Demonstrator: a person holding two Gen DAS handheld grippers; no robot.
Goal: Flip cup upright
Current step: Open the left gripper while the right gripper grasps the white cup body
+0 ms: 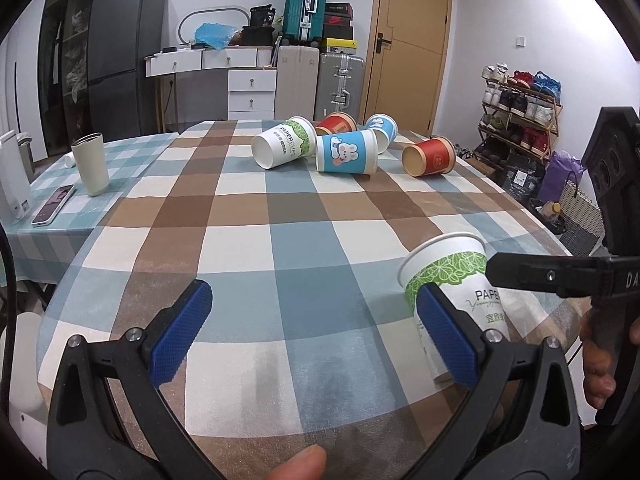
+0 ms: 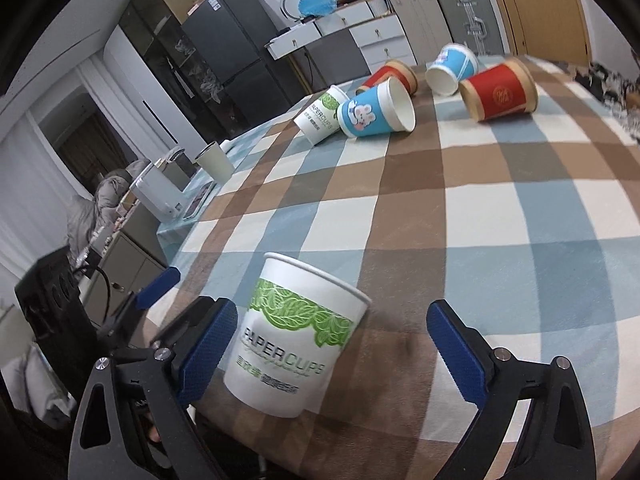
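A: Cup state?
B: White paper cup with green leaf band stands mouth up, long axis near vertical, with a slight lean in the fisheye. It sits on the checked tablecloth near the table's front edge.

A: Right gripper?
B: Right gripper is spread wide, with the cup between the blue pads. The left pad is just beside the cup wall or touching it, I can't tell which. The right pad is clear of it, with a gap showing. It isn't pinching the cup.

A: Left one?
B: Left gripper is also wide open and holds nothing, only cloth between the fingers. In its view the same cup sits behind its right pad. I can't tell if they touch.

A: Other stuff?
B: Five cups lie on their sides at the far end, well apart from the upright one: another white leaf-print cup, a blue rabbit cup, a second blue cup, a red cup and a second red cup behind. A cream tumbler and a phone are at far left.
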